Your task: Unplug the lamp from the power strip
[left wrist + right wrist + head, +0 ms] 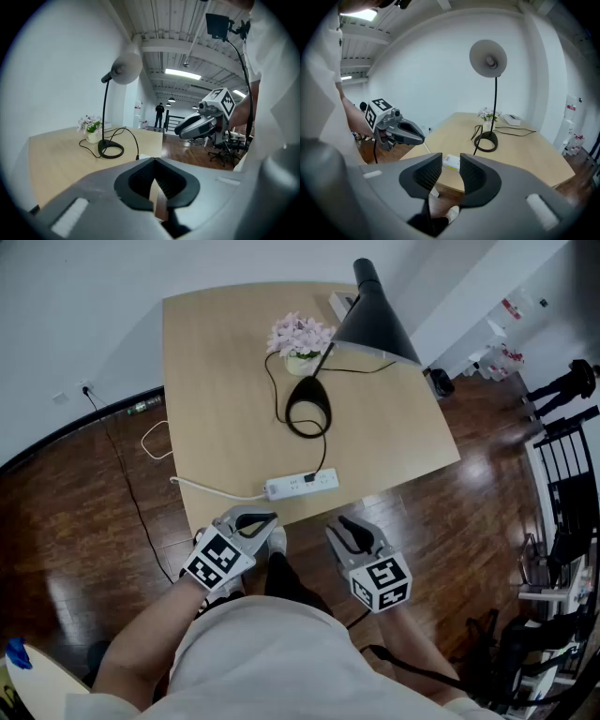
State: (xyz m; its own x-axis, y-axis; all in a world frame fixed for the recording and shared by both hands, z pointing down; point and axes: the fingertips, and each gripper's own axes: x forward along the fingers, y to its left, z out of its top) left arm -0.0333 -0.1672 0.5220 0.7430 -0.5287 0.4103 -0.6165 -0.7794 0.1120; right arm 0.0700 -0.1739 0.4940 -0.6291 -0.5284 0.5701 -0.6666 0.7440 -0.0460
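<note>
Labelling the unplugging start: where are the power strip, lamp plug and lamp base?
power strip (286,488): head view, white top face.
lamp plug (308,479): head view, black body.
lamp base (308,386): head view, ring by stem.

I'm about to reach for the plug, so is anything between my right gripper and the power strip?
Nothing visible. The right gripper hangs open just off the table, the power strip lies near that edge, and the lamp base and flowers sit farther back.
</note>
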